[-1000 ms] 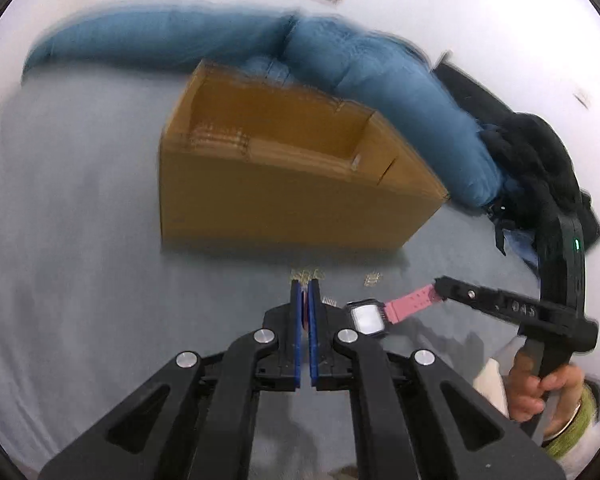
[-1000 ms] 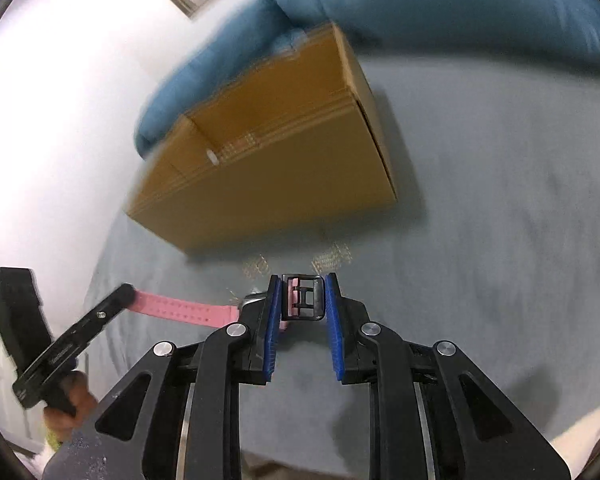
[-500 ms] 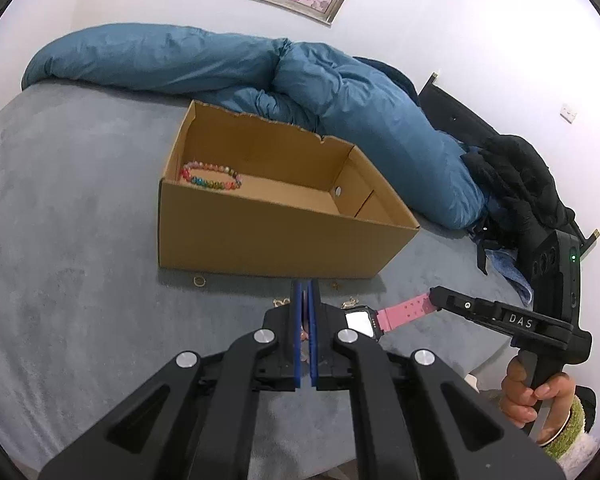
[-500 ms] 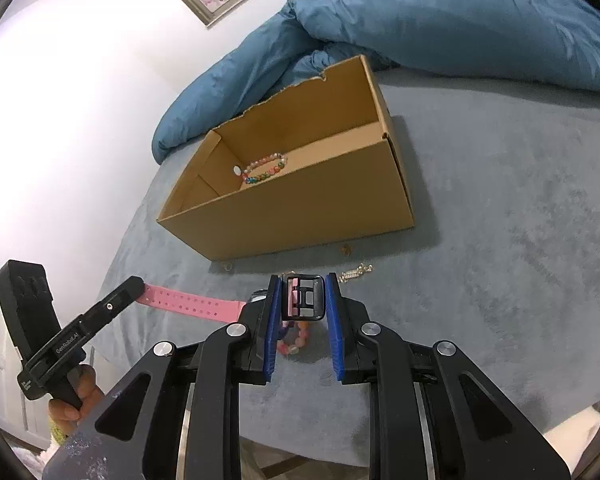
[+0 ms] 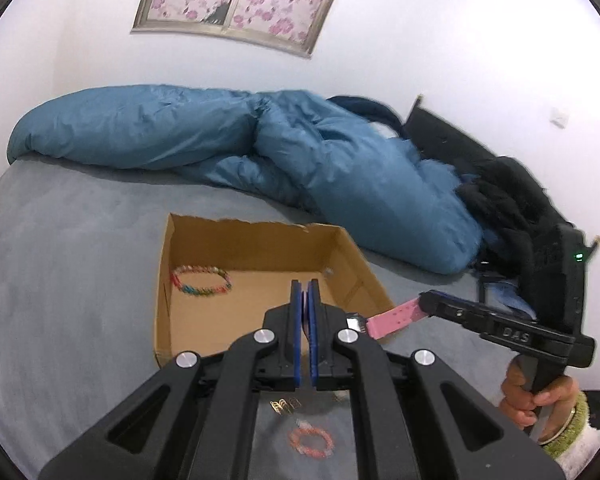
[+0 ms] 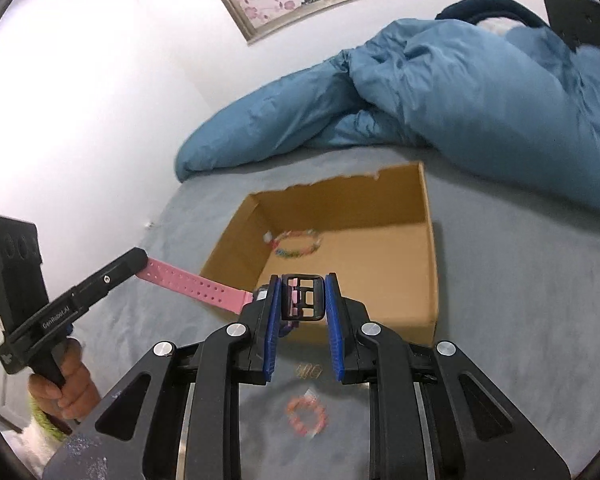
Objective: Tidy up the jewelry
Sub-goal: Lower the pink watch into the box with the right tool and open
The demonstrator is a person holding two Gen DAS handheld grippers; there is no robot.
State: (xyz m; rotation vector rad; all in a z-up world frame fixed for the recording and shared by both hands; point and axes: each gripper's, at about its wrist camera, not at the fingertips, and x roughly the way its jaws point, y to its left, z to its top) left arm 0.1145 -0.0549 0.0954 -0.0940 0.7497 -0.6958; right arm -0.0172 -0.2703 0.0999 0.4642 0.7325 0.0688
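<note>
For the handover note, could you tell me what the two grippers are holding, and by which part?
Both hold one pink-strapped watch: the left gripper pinches the perforated strap end, and the right gripper clamps the black buckle end.

"DAS" on R hand-held gripper (image 5: 432, 306); "GenRobot.AI" on L (image 6: 140, 261).

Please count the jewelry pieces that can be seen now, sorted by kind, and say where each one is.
Watch, pink strap, held by both grippers over the box: 1
Bead bracelets: 2, a multicoloured one in the box and an orange-pink one on the grey bed cover
Gold clip cluster on the cover: 1
Total: 4
</note>
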